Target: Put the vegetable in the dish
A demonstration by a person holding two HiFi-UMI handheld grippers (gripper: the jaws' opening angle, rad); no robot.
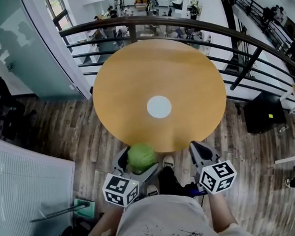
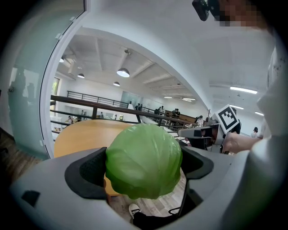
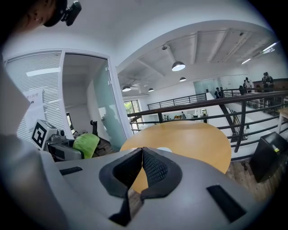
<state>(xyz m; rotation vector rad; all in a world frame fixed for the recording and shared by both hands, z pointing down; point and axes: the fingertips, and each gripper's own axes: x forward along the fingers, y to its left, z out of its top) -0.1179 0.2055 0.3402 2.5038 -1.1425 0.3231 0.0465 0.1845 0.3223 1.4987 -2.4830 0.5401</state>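
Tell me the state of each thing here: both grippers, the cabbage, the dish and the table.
left gripper: shut on the cabbage, at the near edge of the table.
right gripper: jaws together, empty.
cabbage: whole, held, not yet in the dish.
dish: empty, flat at the table's middle.
table: bears only the dish.

The dish (image 1: pixel 159 107) lies centred on the table (image 1: pixel 130 76), the cabbage (image 1: pixel 141 157) at its near edge, a railing (image 1: pixel 156 19) behind
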